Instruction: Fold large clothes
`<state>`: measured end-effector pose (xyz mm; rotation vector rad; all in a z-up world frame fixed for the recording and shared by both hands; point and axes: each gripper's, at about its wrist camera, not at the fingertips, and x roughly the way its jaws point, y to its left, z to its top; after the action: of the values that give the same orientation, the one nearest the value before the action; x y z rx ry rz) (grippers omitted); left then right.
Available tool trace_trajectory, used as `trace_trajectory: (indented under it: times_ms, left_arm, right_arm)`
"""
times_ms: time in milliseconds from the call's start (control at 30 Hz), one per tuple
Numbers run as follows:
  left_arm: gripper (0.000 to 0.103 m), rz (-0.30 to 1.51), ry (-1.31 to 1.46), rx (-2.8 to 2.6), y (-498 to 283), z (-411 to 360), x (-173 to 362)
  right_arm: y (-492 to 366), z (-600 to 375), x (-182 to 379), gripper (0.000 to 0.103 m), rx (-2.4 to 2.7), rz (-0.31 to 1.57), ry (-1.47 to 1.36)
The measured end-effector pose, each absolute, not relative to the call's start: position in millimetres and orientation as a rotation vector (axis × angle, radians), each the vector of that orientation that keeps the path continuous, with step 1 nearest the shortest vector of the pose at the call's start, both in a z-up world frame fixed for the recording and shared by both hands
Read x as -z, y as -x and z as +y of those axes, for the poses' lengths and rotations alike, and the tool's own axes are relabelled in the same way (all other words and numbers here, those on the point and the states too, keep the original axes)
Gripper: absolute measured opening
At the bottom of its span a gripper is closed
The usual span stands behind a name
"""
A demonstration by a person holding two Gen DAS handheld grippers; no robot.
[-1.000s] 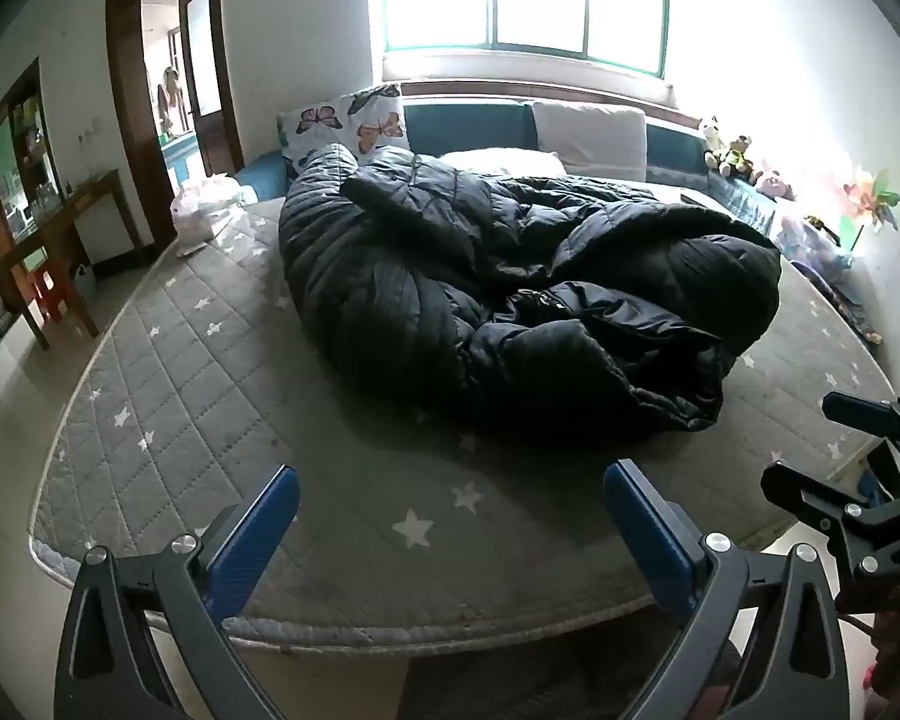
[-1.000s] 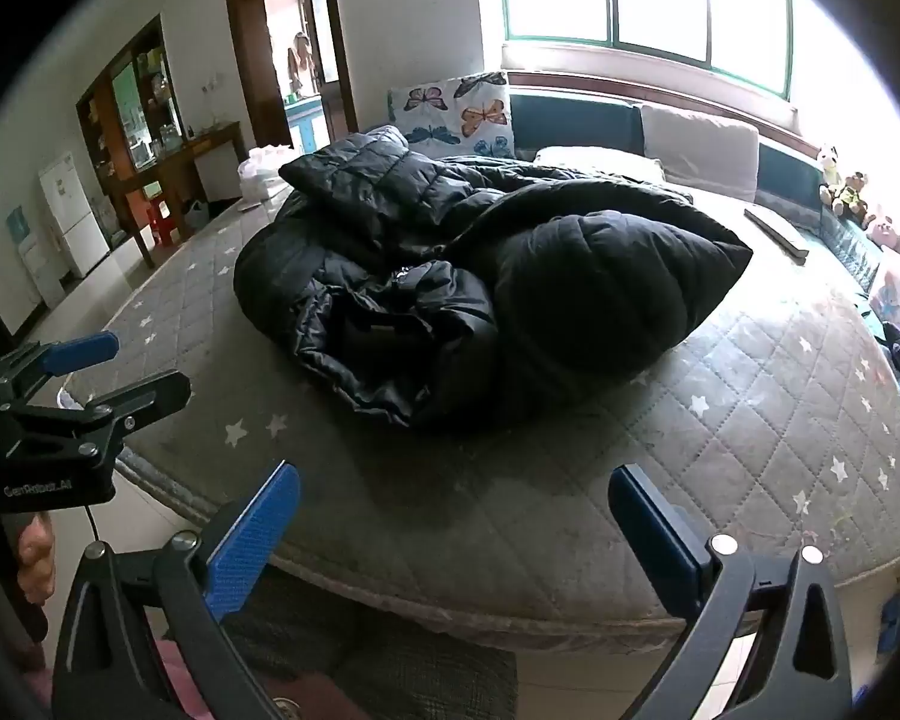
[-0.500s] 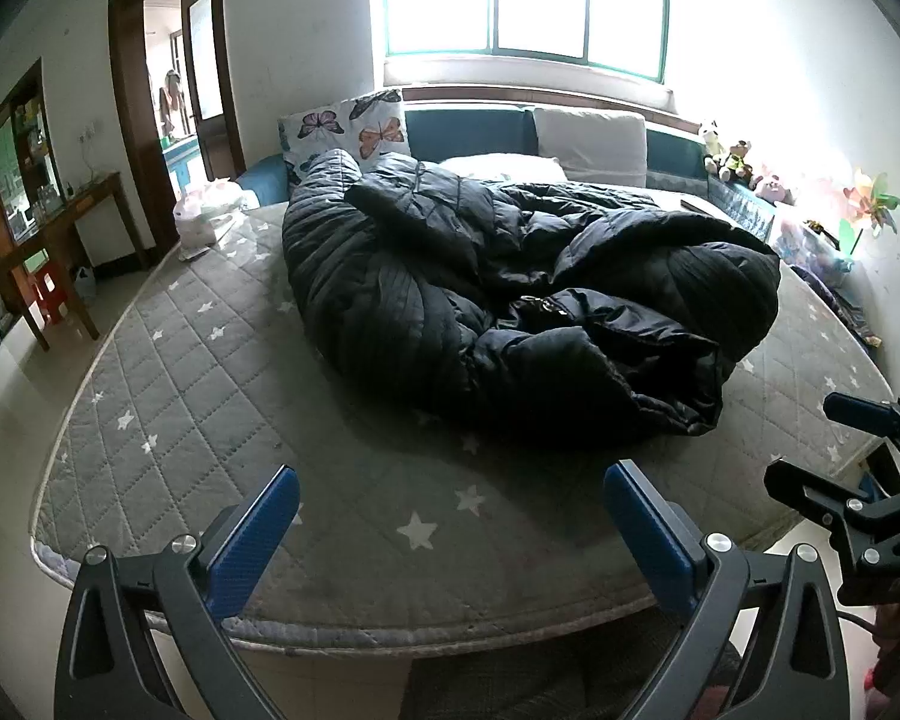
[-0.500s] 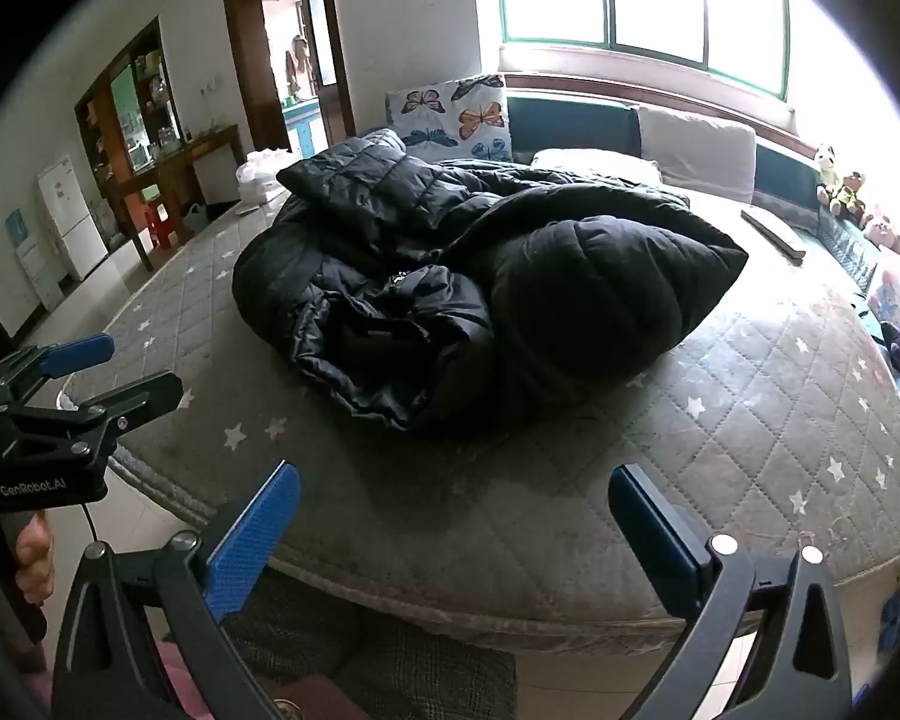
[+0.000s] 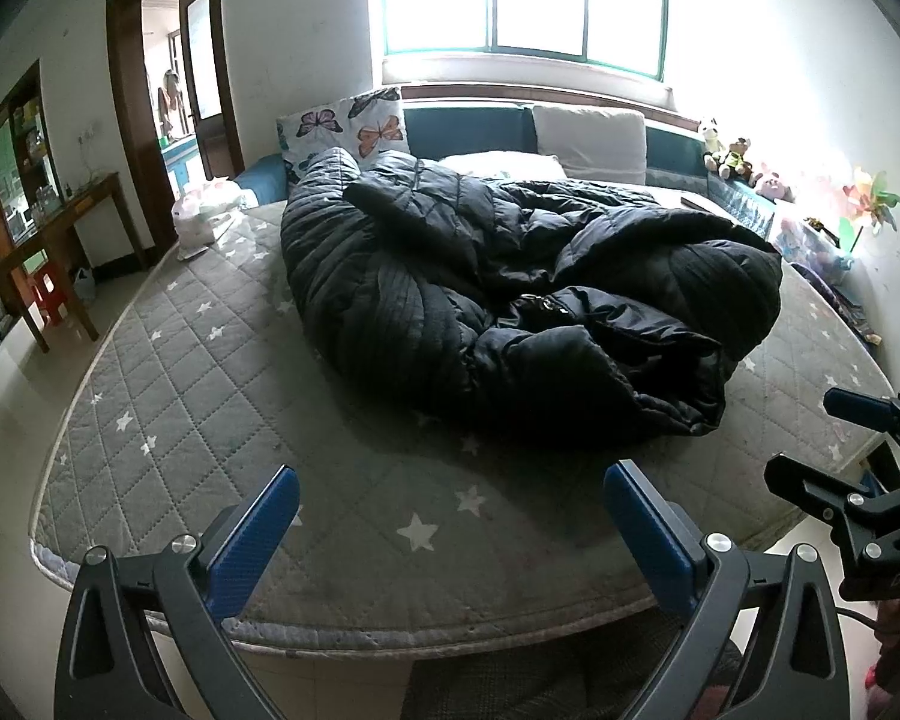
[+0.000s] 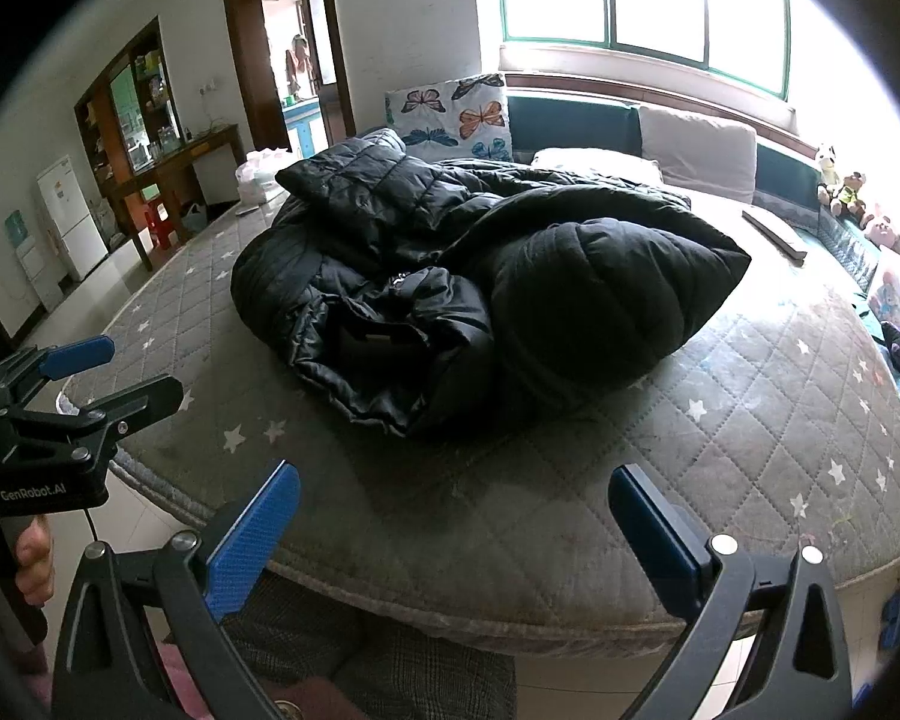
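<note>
A large black puffer jacket [image 5: 510, 288] lies crumpled in a heap on a grey star-quilted mattress [image 5: 210, 396]. It also shows in the right wrist view [image 6: 480, 282], on the mattress [image 6: 780, 420]. My left gripper [image 5: 450, 516] is open and empty over the mattress's near edge, short of the jacket. My right gripper [image 6: 453, 516] is open and empty at the near edge too. Each gripper shows from the side in the other's view: the right one [image 5: 834, 438] and the left one [image 6: 114, 369].
Pillows, one with a butterfly print [image 5: 348, 126], and a blue headboard stand at the back under a window. Plush toys [image 5: 732, 156] line the right side. A wooden desk [image 5: 54, 240] and a doorway are at the left. A remote [image 6: 774, 234] lies on the mattress.
Both grippers have moved slightly forward toward the bed. The jacket has not moved.
</note>
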<state>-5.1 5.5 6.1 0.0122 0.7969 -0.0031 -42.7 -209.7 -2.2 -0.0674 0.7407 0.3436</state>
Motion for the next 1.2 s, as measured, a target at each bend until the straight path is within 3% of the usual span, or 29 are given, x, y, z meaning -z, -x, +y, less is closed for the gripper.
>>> trace_trajectory:
  times_ms: [1200]
  left_arm:
    - [0.103, 0.816, -0.018, -0.007, -13.1, 12.0, 1.3]
  right_arm:
    - [31.1, -203.2, 4.2, 0.103, -0.356, 0.758, 0.073]
